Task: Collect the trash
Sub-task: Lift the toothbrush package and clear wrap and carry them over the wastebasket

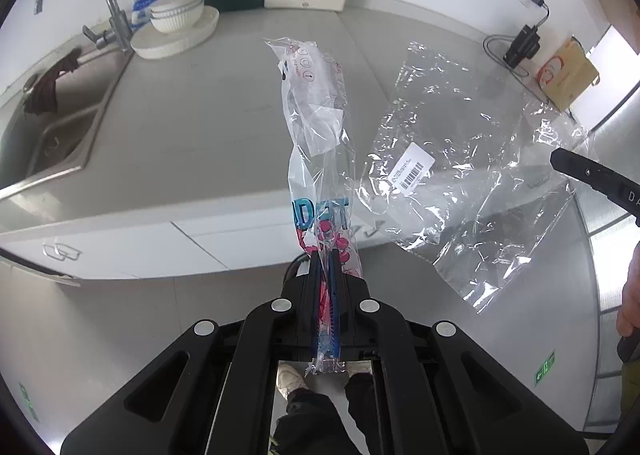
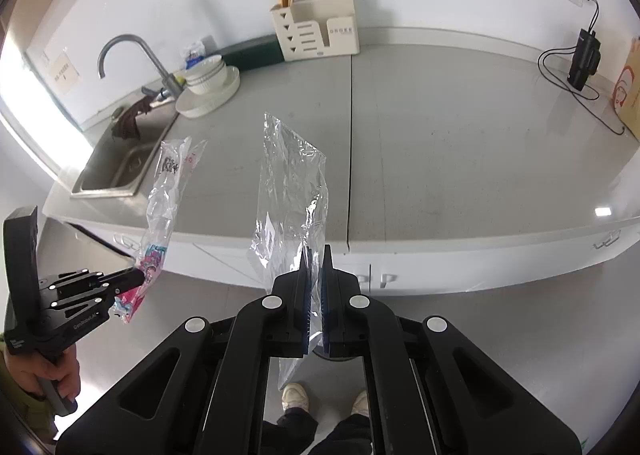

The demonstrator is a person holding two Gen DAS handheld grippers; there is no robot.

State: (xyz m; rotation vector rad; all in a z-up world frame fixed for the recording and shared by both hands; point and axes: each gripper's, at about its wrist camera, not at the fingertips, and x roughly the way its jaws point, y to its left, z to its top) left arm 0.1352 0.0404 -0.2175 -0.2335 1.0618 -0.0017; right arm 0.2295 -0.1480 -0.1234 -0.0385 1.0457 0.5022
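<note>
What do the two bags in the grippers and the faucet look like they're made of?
Printed bag: thin glossy plastic film, see-through, crinkled, with pink and blue print.
Clear bag: likewise thin clear film, wrinkled and glinting, carrying a white barcode label.
Faucet: probably brushed metal, grey with a dull sheen.

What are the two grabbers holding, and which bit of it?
The left gripper pinches the printed wrapper by its pink bottom end. The right gripper pinches the clear plastic bag near its lower end.

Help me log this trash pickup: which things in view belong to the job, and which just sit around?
Job: printed wrapper in left gripper; clear bag in right gripper.
Bystanders: bowls, faucet, organizer, charger.
</note>
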